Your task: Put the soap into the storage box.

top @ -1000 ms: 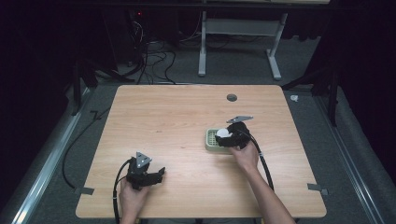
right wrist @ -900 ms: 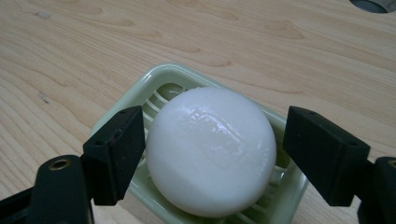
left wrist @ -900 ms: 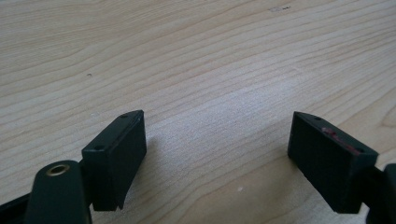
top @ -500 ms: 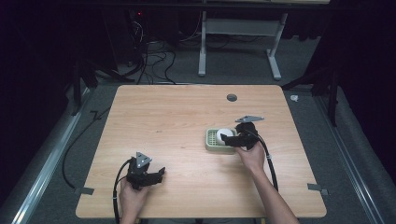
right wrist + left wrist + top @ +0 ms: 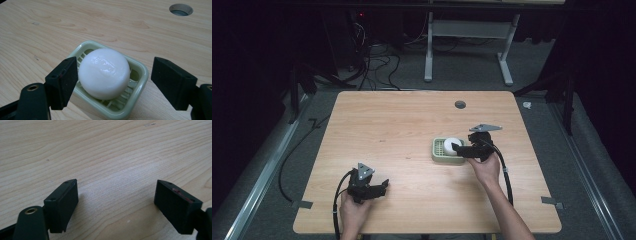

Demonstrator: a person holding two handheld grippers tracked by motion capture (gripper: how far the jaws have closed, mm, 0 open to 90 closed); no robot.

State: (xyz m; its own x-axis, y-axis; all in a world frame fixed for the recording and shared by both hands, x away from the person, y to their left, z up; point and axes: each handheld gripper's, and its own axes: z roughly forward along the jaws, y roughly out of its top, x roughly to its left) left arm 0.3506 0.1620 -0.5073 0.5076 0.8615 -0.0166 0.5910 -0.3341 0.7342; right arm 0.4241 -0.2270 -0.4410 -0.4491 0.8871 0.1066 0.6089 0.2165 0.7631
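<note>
Soap (image 5: pixel 104 72), white and round, lying in pale green slatted dish (image 5: pixel 139 75) on wooden surface (image 5: pixel 62 27), right of middle in the high view. Embossed lettering on top of soap, too faint and glossy to read. No other brand, label or writing legible anywhere.

Nearest, at front left edge of surface: left gripper (image 5: pixel 384 186), held low in left hand (image 5: pixel 353 212), jaws released and spread wide over bare wood grain, nothing between them. Grey 3-cornered plate on top, black cable trailing back off the edge.

Farther in: right gripper (image 5: pixel 113 82), held in right hand (image 5: pixel 486 170), pointing at dish from its right side in the high view. 2 black jaws standing apart on either side of soap, left one just beside it, right one clear of dish rim; not clamped. Jaws just narrowed slightly, soap between them.

Beyond dish: round cable hole (image 5: pixel 181 9) in surface. Past far edge: grey floor, tangled cables (image 5: pixel 372 60), white frame legs (image 5: pixel 467 47).
</note>
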